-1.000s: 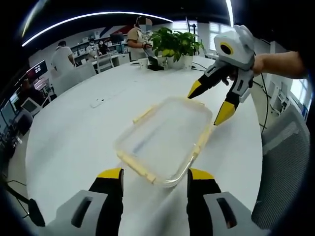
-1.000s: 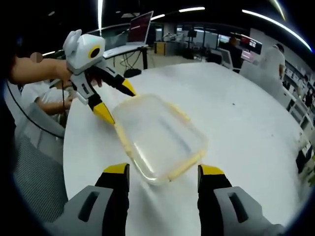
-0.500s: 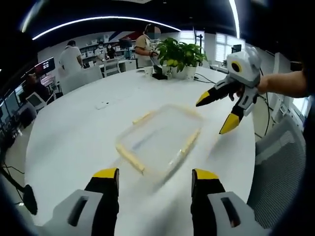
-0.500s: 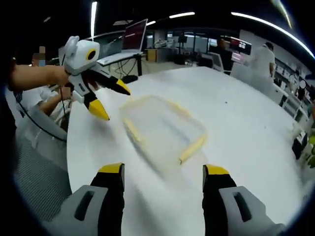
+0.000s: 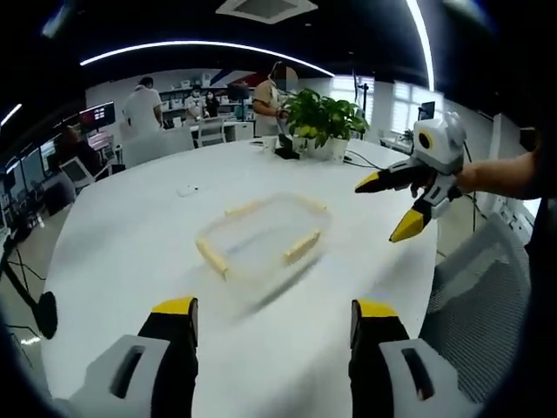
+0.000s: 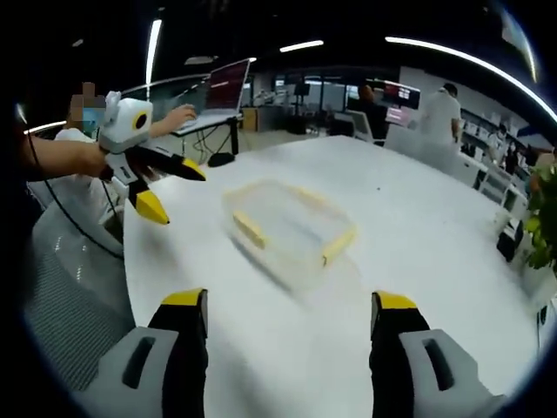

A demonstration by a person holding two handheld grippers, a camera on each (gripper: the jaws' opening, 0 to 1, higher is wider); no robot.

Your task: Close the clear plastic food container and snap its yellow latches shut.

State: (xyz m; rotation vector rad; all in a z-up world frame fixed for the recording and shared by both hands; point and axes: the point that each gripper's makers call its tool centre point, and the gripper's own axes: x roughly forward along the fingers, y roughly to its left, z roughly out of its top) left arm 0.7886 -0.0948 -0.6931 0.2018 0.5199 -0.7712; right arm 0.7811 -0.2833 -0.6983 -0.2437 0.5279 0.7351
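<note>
The clear plastic container [image 5: 261,237] [image 6: 287,228] lies flat on the white round table [image 5: 113,261], its lid on. Yellow latches [image 5: 300,246] [image 6: 250,229] run along its sides and look folded against it, though blur hides the detail. My left gripper [image 5: 275,313] is open, well short of the container, and holds nothing. It comes into the right gripper view at the left [image 6: 172,192], above the table edge. My right gripper [image 6: 288,300] is open too, equally far back. In the left gripper view it hangs to the right of the container [image 5: 387,207], held by a hand.
Potted plants [image 5: 326,113] stand at the table's far side, with people beyond them. A small pale object [image 5: 185,192] lies on the table. A grey mesh chair [image 5: 474,296] sits by the table edge. A laptop [image 6: 231,83] and a seated person are behind the left gripper.
Both grippers have drawn back from the container, which now looks smaller and farther off. The right gripper's tips, earlier at the container's far edge, now hang apart from it.
</note>
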